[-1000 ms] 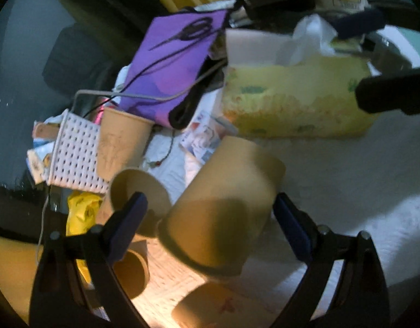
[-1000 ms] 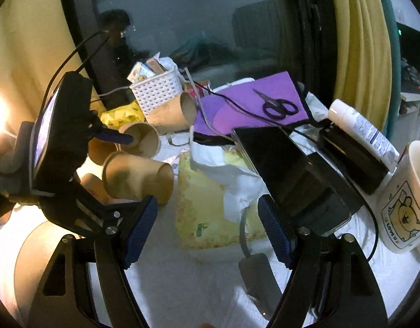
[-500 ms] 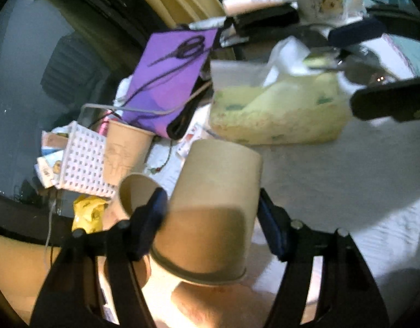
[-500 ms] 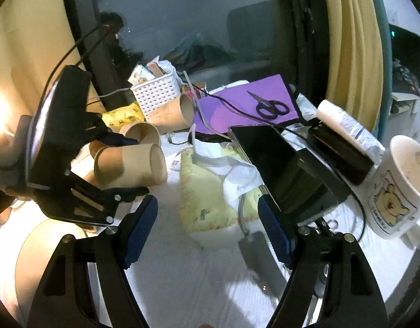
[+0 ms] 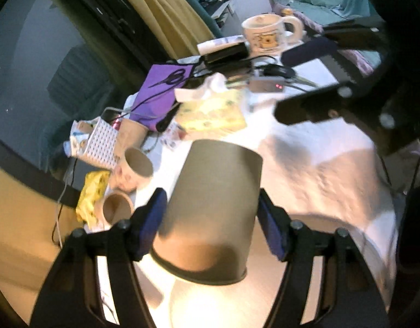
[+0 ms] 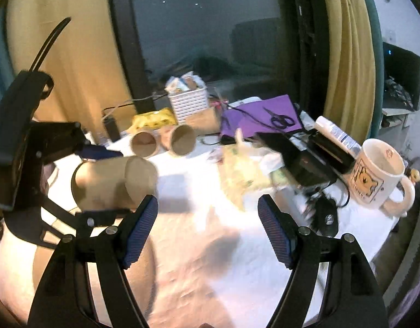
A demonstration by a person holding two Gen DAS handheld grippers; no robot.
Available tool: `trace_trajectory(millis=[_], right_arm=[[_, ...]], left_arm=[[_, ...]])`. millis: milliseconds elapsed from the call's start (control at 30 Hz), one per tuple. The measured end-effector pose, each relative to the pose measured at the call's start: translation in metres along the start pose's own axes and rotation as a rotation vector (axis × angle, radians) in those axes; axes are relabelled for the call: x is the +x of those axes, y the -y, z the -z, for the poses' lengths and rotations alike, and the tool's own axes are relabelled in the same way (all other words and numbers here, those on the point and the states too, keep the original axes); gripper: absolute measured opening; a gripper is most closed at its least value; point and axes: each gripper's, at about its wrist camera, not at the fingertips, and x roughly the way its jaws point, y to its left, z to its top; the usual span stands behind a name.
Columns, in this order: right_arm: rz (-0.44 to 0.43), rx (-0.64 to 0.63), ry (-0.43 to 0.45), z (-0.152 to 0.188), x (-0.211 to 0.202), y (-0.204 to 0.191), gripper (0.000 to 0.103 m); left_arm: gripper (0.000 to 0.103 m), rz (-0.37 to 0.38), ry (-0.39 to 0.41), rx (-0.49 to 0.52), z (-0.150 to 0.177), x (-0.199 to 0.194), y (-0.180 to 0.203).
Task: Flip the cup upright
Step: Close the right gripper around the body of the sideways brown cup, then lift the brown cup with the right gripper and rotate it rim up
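My left gripper (image 5: 210,220) is clamped on the brown paper cup (image 5: 212,207), blue pads pressed against both sides of its wall; the cup is lifted off the white tablecloth (image 5: 319,180), lying roughly sideways in the right wrist view with its rim toward my hand and its closed base pointing out over the table. I cannot see inside it. My right gripper (image 6: 208,229) hangs over the cloth with its jaws spread wide and nothing between them. Behind the held cup, two more paper cups (image 6: 163,143) lie on their sides just beside each other, open mouths facing me and showing nothing within. A third paper cup (image 6: 203,120) rests tipped against the white perforated basket (image 6: 188,103), which is stuffed with small packets. To the right stands a cream bear mug (image 6: 375,179), upright, its contents out of sight. Scissors (image 6: 282,120) lie on a purple sheet (image 6: 251,117).
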Motion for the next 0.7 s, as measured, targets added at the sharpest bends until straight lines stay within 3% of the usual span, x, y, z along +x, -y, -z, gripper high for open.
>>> trace_trajectory(millis=[433,700], right_arm=[[-0.082,-0.043,-0.034,0.06,-0.042,-0.081,0.079],[-0.118,-0.063,-0.094,0.091,-0.037,-0.103,0.079]], left_arm=[[0.067,-0.038,-0.025,-0.089,0.096,-0.071,0.053],[0.068,-0.003,-0.077,-0.149,0.129,-0.068,0.077]])
